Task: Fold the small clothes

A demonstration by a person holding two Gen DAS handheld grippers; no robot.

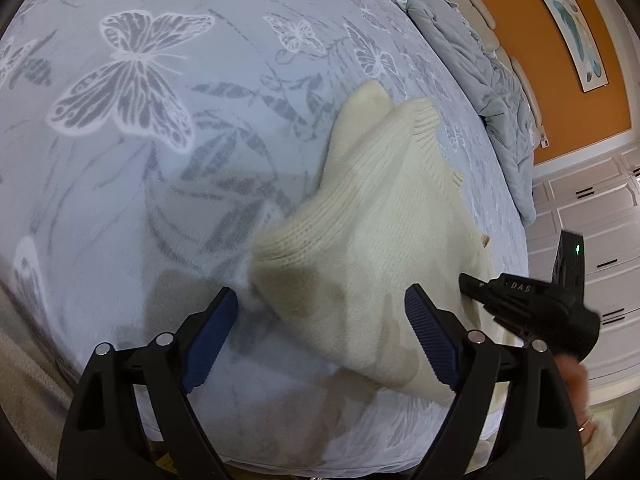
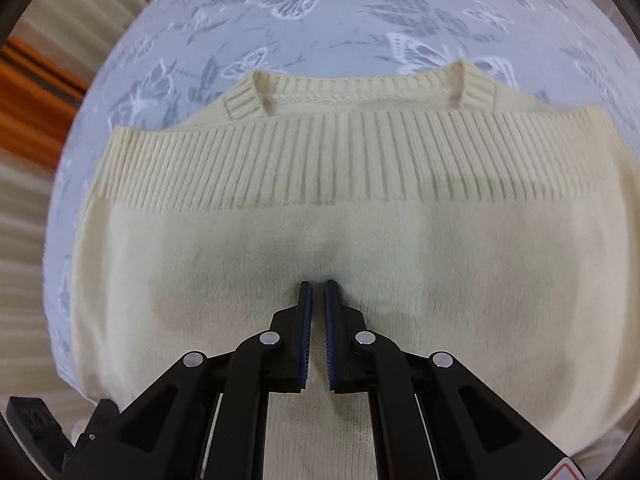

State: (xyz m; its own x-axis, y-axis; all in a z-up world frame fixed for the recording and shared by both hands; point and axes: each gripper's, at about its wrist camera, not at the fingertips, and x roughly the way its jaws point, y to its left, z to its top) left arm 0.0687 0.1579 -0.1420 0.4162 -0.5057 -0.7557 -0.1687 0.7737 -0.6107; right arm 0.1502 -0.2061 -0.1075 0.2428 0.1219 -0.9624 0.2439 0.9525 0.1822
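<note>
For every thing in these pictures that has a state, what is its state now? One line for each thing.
Cream knitted sweater: folded, ribbed hem lying just below the neckline, flat on the bed.
Left gripper: open, fingers wide apart over the sweater's near edge.
Right gripper: nearly shut, pinching a little sweater fabric.
Butterfly-print grey bedspread: spread smooth.
Grey quilt: crumpled at the headboard.

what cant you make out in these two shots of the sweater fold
- Right gripper in the right wrist view: fingers nearly together over the cream sweater; whether they pinch fabric cannot be told.
- Sweater's near edge, same view: hidden under the gripper body.
- Sweater's right side in the left wrist view: covered by the right gripper.
- Wall picture: cut off by the lens edge.
</note>
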